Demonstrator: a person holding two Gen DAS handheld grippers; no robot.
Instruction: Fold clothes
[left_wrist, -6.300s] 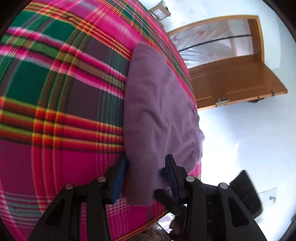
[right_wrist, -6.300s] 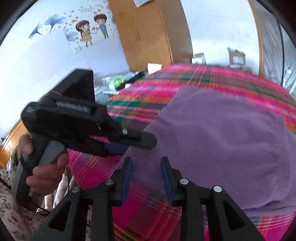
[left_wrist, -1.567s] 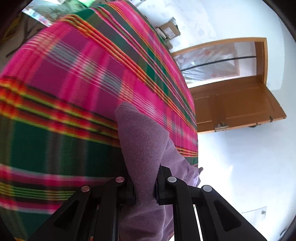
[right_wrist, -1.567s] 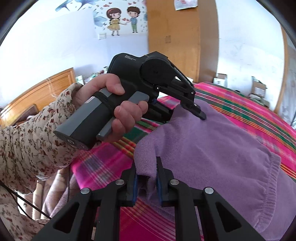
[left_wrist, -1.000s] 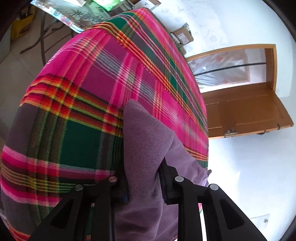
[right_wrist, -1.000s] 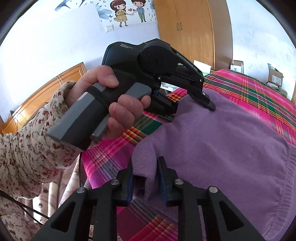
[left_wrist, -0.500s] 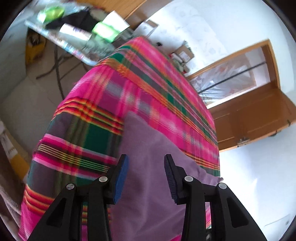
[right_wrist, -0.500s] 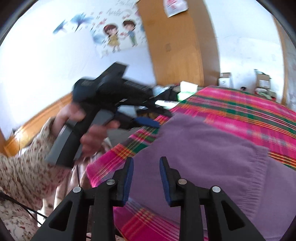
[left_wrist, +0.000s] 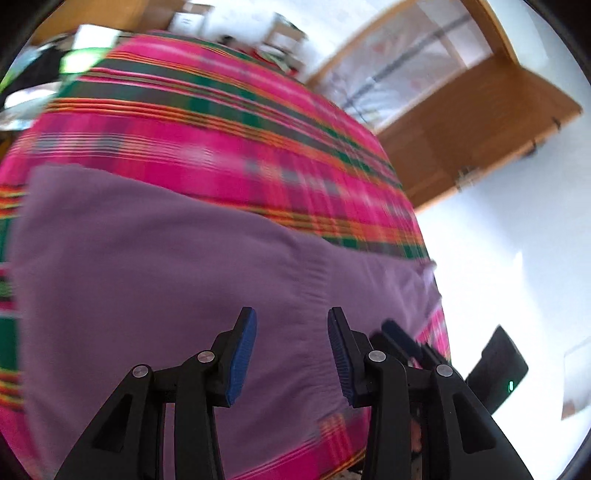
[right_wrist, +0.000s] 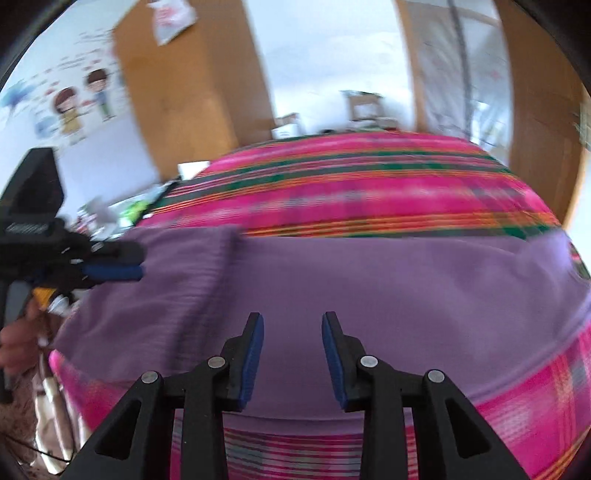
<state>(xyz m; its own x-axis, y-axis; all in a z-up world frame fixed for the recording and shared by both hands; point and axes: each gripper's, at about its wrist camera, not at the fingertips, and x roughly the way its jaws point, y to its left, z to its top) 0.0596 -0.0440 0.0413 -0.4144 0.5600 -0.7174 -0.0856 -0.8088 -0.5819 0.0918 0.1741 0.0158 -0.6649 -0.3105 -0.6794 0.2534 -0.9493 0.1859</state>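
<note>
On the near edge of the bed, a purple garment (left_wrist: 155, 280) lies spread across the pink plaid blanket (left_wrist: 221, 147), doubled over, with a ribbed band running across it toward the left side in the right wrist view. Both tools hang above it, tilted down at the cloth. The left gripper (left_wrist: 291, 343) stands with its jaws apart and nothing between the blue pads; the fabric shows below the gap, not pinched. The right gripper (right_wrist: 291, 347) is the same, jaws parted over the middle of the garment and empty, having just been opening. That reads to me as a fold laid down and let go. The far edge sits fairly straight against the blanket, while the near edge comes close to the bed's side. Next would likely be picking a fresh edge for another fold.
</note>
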